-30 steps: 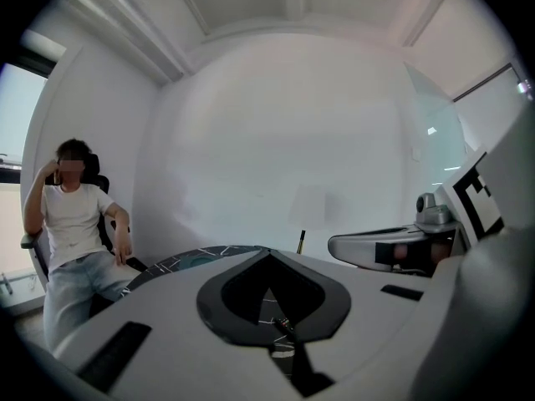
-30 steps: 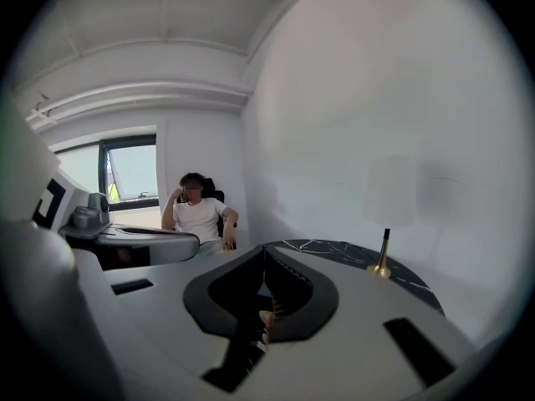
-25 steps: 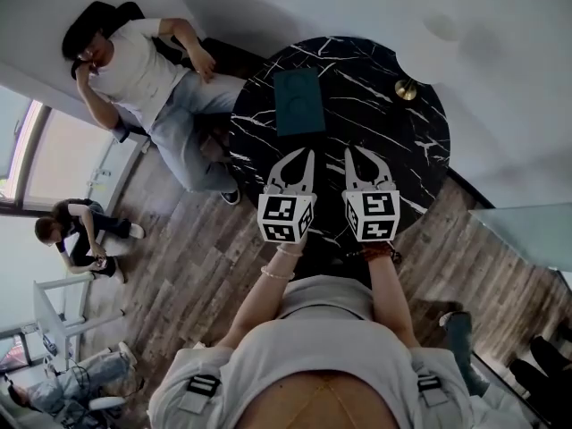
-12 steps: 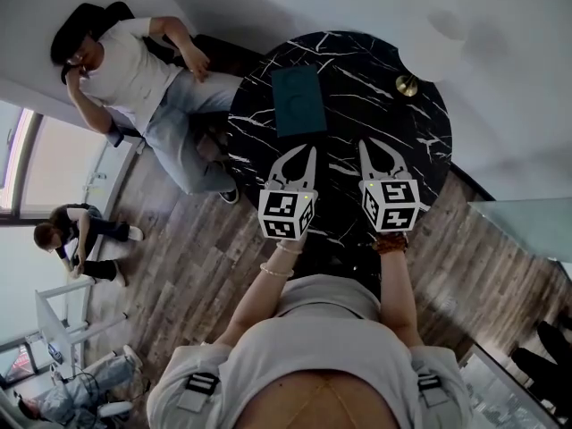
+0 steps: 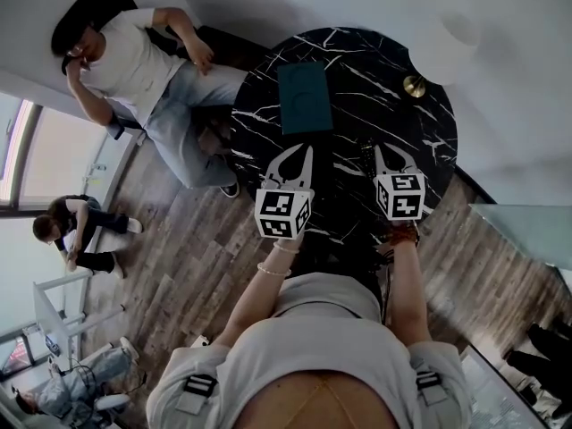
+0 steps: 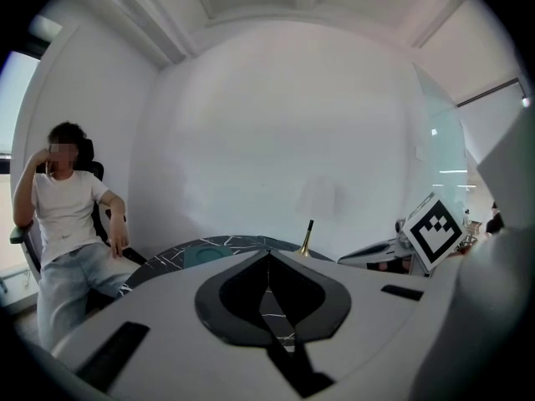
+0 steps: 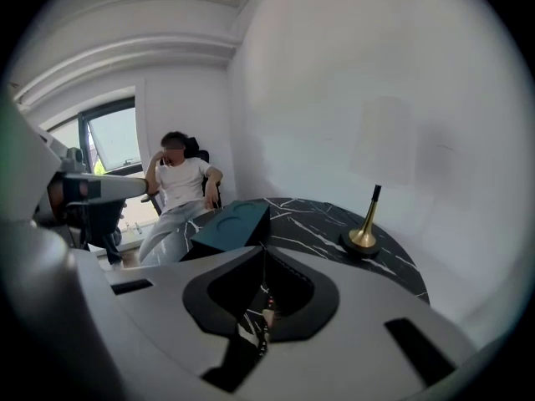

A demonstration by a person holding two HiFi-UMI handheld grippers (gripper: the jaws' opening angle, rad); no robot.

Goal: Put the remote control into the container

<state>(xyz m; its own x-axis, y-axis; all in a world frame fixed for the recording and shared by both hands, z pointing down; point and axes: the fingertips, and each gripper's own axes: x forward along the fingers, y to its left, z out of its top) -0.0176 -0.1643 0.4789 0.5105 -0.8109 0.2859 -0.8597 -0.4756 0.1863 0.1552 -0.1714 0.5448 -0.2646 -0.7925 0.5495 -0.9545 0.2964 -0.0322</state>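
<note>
Black marble with white veins is forming the top of the round bench [image 5: 357, 70] in front of you. At the far left, beside the bench, a person [image 5: 134, 61] in a white shirt and pale jeans is sitting on a dark chair, and the wooden floor [image 5: 179, 257] is spreading below.

You are holding the left tool [image 5: 308, 153] over the near part of the bench. Its jaws are resting together with nothing between them; the left gripper view is showing only the veined top through the slit behind the tips. The teal container [image 5: 304, 96] is standing beyond this tool, toward the far left side of the bench, apart from both tools.

To the right of it the remote control [image 5: 366, 159] is lying flat on the bench. It is a thin dark bar, hard to separate from the marble, and it is just beside the tip of the right tool [image 5: 382, 153], outside the container. In the right gripper view a small part with a reddish spot is showing low behind the tips. The jaws of the right tool are also pressing together and are gripping nothing.

At the far right a lamp [image 5: 414, 85] with a brass foot is standing near the edge of the bench.
</note>
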